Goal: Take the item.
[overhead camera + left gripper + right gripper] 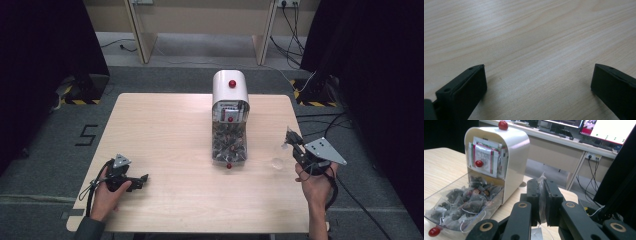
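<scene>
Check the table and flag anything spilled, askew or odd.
Nothing stands out. The tea bag dispenser stands upright with its clear drawer pulled open, the bags inside it. The right gripper is shut on one tea bag; the left gripper rests open on the table.

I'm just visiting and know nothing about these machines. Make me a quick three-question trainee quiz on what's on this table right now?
1. True or false: the left gripper has its jaws wide apart with nothing between them.
2. What is the right gripper pinching? A) a spoon B) a tea bag C) a red ball
3. Fill in: the clear drawer pulled out of the cream dispenser is full of ____.

Key: 1 true; 2 B; 3 tea bags.
</scene>
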`<state>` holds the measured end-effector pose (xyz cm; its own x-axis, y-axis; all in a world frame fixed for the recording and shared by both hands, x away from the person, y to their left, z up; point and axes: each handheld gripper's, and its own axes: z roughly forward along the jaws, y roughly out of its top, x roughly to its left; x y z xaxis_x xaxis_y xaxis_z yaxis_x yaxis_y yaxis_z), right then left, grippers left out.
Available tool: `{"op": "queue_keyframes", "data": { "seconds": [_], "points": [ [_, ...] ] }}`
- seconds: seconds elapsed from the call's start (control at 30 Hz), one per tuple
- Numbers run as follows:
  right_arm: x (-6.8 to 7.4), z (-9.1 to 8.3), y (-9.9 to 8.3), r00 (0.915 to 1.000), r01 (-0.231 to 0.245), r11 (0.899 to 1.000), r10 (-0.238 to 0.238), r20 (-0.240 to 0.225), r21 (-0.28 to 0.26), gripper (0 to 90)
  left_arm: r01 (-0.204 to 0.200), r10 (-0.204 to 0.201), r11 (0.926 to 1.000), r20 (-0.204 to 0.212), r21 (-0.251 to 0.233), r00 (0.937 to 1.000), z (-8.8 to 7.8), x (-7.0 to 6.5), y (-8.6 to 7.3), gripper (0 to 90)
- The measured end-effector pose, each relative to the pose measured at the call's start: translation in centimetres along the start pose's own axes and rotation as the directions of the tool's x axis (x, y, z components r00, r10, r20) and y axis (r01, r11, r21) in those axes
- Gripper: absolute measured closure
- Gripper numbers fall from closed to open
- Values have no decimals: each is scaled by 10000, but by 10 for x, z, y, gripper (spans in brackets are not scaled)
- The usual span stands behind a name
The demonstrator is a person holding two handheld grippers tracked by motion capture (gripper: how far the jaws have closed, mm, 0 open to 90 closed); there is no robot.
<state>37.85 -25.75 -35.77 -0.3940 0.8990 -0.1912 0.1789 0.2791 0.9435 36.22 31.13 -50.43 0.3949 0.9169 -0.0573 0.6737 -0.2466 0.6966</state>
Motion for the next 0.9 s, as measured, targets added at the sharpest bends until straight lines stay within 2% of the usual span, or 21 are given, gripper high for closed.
{"op": "queue_keyframes", "data": {
  "seconds": [0.27, 0.9],
  "points": [
    [0, 5, -11, 10000, 1, 9991, 1, -55, 429, 840, -2, 2, 10000, -1, 0, 10000, 0, 0, 0, 0],
    [-1, 9, -23, 9999, -14, 9969, 22, -108, 781, 841, 0, 0, 10000, 0, 0, 10000, 0, 0, 0, 0]
  ]
}}
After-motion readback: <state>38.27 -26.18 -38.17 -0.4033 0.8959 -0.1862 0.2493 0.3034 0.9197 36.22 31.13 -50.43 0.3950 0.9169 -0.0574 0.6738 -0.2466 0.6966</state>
